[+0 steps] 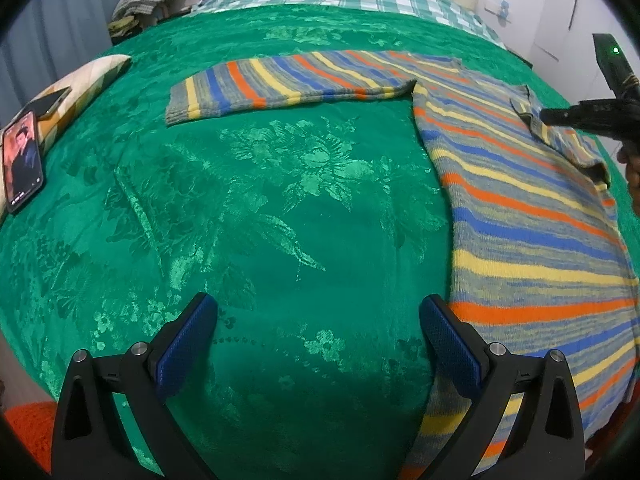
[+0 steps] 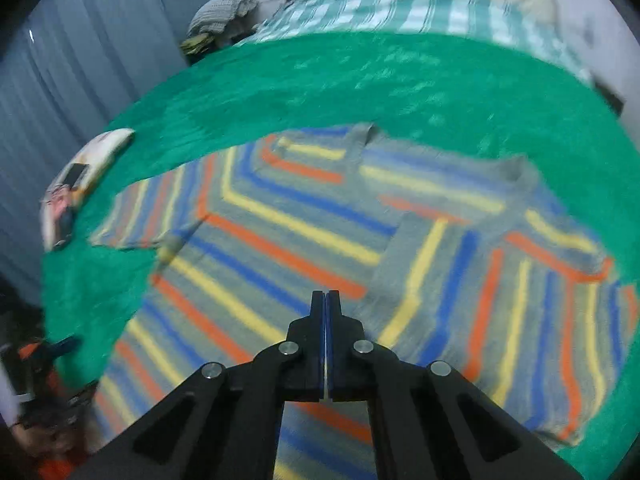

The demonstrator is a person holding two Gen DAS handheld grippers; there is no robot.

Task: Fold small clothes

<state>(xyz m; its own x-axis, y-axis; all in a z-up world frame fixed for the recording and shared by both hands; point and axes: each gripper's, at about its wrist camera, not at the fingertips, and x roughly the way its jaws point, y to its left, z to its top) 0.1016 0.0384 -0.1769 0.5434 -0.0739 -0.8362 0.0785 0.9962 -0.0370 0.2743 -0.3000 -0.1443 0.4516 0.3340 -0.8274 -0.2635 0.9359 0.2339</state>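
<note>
striped sweater under right gripper, jaws pressed together; left gripper jaws wide.

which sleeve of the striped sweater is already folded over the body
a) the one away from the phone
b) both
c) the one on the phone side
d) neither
a: in the right wrist view one sleeve lies folded across the striped sweater, while the sleeve on the phone side lies stretched out flat on the green bedspread, toward the phone.
</note>
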